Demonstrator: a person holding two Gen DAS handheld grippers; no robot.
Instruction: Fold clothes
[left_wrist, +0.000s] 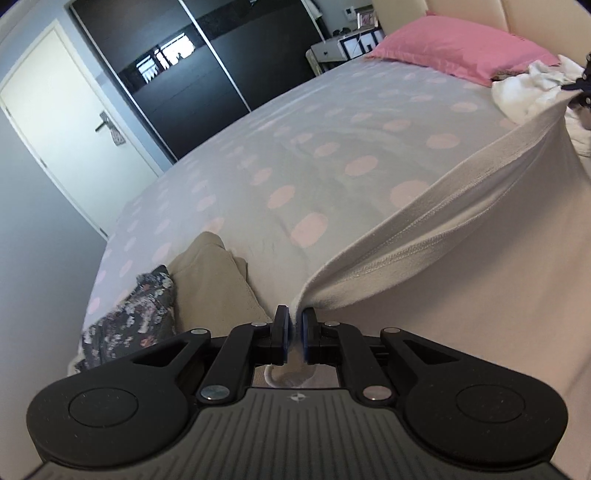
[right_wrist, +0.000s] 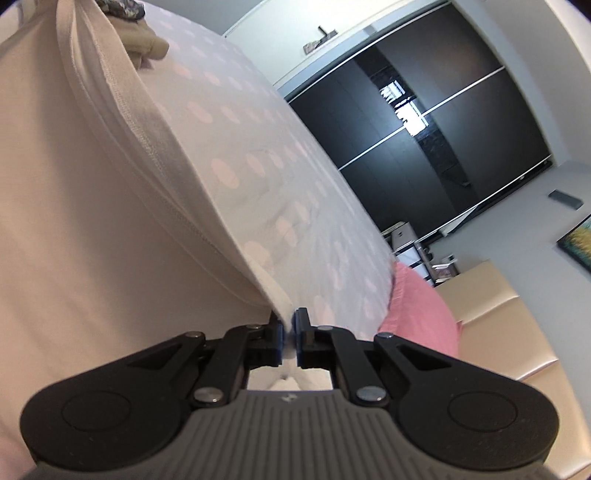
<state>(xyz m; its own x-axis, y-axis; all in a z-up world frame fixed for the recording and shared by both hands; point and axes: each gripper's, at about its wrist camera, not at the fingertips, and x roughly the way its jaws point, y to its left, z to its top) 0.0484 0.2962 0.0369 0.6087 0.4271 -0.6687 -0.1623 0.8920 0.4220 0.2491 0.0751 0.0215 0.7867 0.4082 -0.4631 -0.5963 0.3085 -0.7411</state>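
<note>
A pale pink garment with a stitched hem hangs stretched in the air above the bed. My left gripper is shut on one corner of its hem. The hem runs up and right to the far corner, where the other gripper shows as a dark shape. In the right wrist view my right gripper is shut on the other corner of the same garment, which fills the left half of that view.
The bed has a grey cover with pink dots. A folded beige garment and a dark floral one lie at its near left. A pink pillow and a white clothes pile lie at the head. A black wardrobe stands behind.
</note>
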